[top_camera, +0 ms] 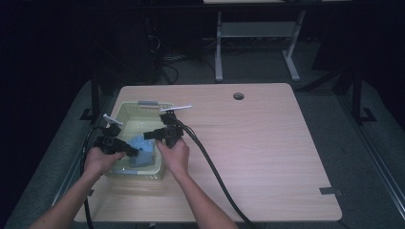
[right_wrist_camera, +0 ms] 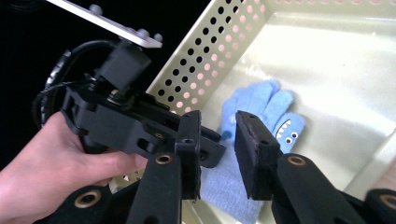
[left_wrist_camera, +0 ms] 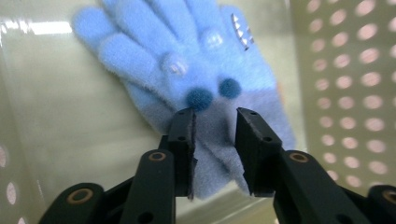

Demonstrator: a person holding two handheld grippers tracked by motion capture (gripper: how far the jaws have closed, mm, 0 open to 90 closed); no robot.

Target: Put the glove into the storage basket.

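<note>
Black jaws of our left gripper straddle the glove cuff at lower centre, not yet pinching; fleece may slip free. Right gripper hovers part-open, empty.

On the 1 light wooden table stands 1 pale perforated plastic basket. Inside it lies 1 fluffy blue knitted glove with a grey cuff. There are 2 black two-jaw grippers: the left gripper and the right gripper, 1 in each of 2 hands.
</note>
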